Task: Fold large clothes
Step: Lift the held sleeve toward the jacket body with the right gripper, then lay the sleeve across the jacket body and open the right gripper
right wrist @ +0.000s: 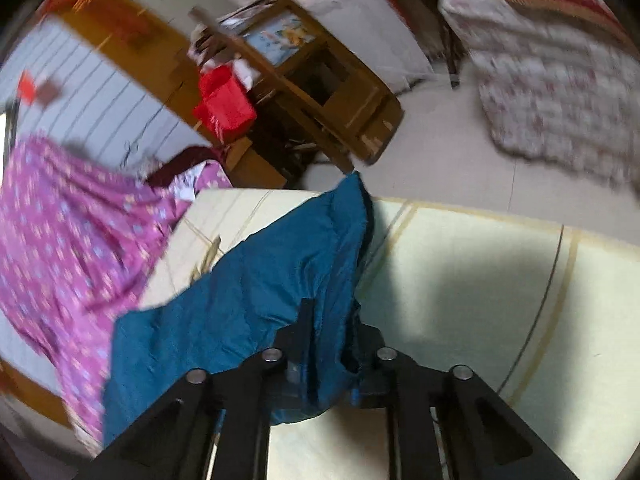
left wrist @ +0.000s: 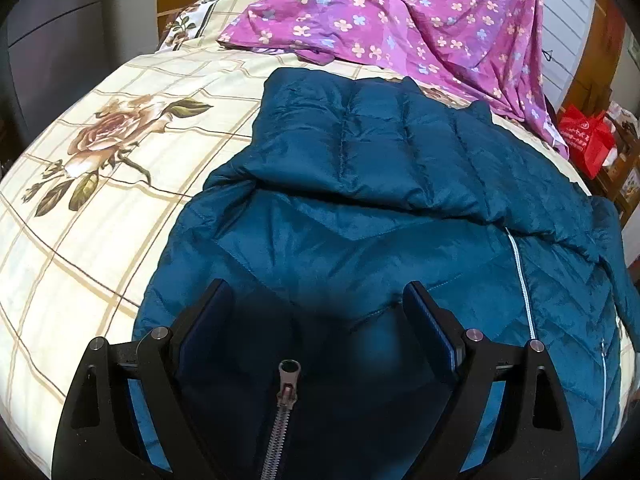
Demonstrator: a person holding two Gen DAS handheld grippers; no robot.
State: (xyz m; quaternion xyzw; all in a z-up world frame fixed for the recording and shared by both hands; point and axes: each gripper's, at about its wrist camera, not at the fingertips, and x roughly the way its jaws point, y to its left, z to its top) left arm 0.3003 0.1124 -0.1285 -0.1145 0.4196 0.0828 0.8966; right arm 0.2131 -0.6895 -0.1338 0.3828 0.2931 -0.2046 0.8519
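Note:
A teal quilted jacket lies spread on the bed, its hood towards the far side. A white-edged zip runs down its right part. My left gripper stands open over the near part of the jacket. Dark fabric and a metal zip pull lie between its fingers, and the pads do not press on them. In the right wrist view, my right gripper is shut on a bunched fold of the jacket near the bed's edge.
The bed has a cream checked sheet with rose prints. A purple flowered cloth lies at the far side, touching the jacket. Beside the bed stand a red bag and a wooden stool. A patterned quilt lies across the floor.

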